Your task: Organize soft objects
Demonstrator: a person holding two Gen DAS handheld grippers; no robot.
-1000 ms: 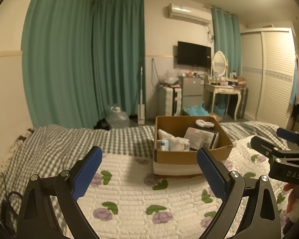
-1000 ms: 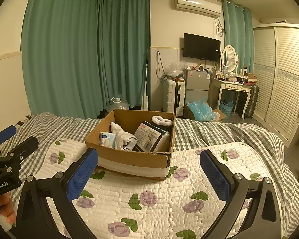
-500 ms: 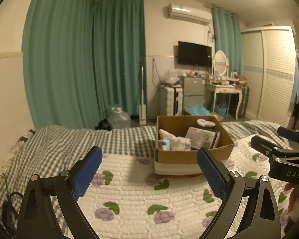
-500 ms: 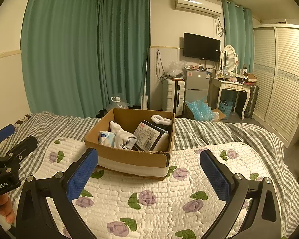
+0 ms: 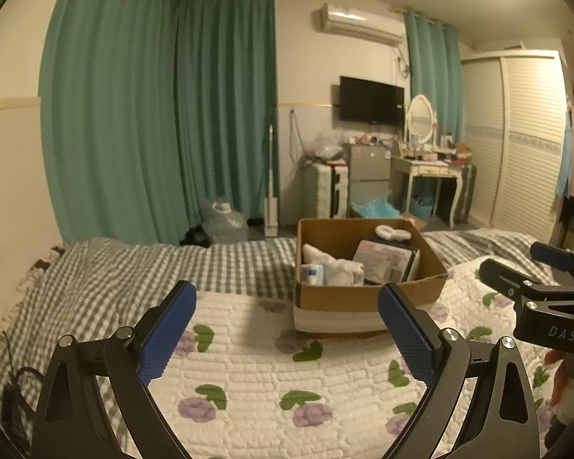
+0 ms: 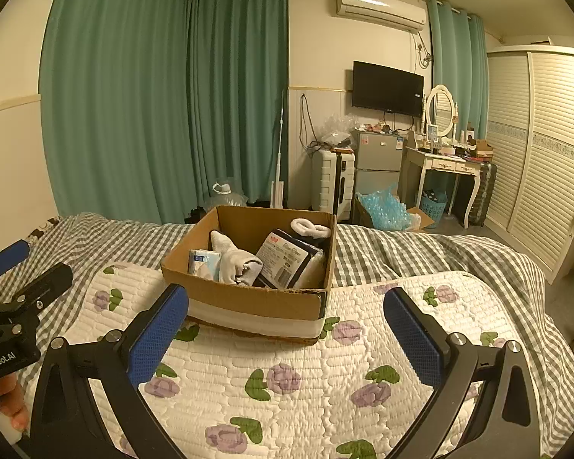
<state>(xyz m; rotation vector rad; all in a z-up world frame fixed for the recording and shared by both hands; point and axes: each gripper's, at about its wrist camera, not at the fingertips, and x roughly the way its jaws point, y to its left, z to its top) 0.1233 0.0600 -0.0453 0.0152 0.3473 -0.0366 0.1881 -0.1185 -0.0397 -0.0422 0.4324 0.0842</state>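
A brown cardboard box (image 5: 367, 297) (image 6: 248, 298) stands on the floral quilt. It holds white socks (image 6: 235, 262) (image 5: 335, 266), a blue-white tissue pack (image 6: 203, 262) (image 5: 312, 273), a dark packet (image 6: 287, 258) (image 5: 386, 262) and a white fuzzy band (image 6: 310, 227) (image 5: 392, 232). My left gripper (image 5: 287, 329) is open and empty, above the quilt, left of and nearer than the box. My right gripper (image 6: 285, 331) is open and empty, just in front of the box. Each gripper shows at the edge of the other's view.
The quilt (image 6: 294, 378) lies over a grey checked cover (image 5: 141, 271) on the bed. Beyond the bed stand green curtains (image 6: 164, 95), a suitcase (image 6: 331, 181), a small fridge (image 6: 375, 162), a dressing table (image 6: 445, 164) and a white wardrobe (image 6: 535, 145).
Both grippers have drifted slightly; the box sits a touch lower and nearer in both views. Both grippers stay open and empty.
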